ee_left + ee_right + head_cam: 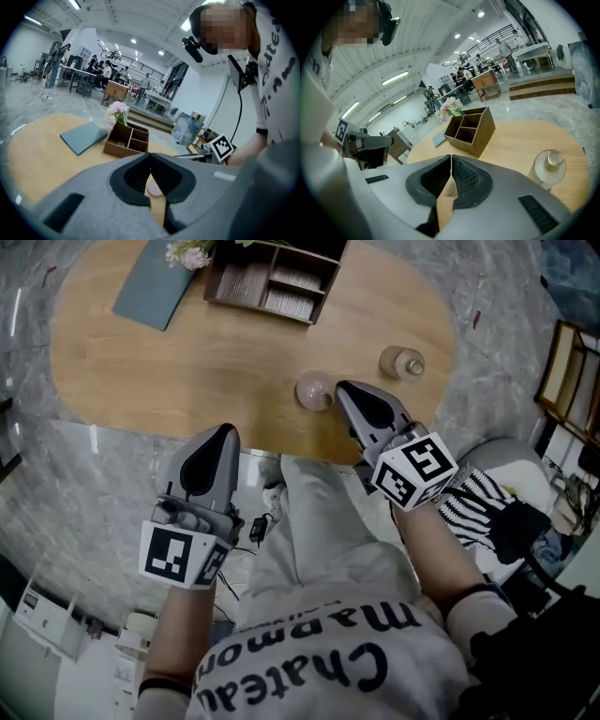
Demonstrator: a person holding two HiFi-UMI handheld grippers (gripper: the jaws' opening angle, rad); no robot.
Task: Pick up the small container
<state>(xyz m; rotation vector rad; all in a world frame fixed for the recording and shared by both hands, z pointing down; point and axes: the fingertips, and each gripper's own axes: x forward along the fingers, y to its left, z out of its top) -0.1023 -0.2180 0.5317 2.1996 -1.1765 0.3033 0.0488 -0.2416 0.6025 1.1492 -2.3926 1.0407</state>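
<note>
1. Wooden oval table (141,371) is filling the top of the head view. A blue-grey folder (150,282) is lying at its far left. A compartmented wooden box (272,277) is standing beside it, with flowers (187,251) between the two. The small pink container (313,390) is sitting near the table's near edge. A capped jar (401,363) is standing apart to its right. The right gripper (341,385) is reaching over the near edge, and its tips are lying just beside the pink container; contact cannot be judged. The left gripper (225,427) is hovering off the table, over grey floor.

2. Left gripper view: the left gripper (150,153) is showing both jaws meeting at the tips and gripping nothing. The pink container (153,188) is appearing through the hollow behind the tips, resting on the table (37,159). The folder (83,137), box (127,140) and flowers (117,110) are standing beyond.

3. Right gripper view: the right gripper (451,156) is likewise holding its jaws pressed together on nothing. The pink container (450,187) is showing through its hollow. The capped jar (549,166) is standing to the right and the box (471,129) ahead.
</note>
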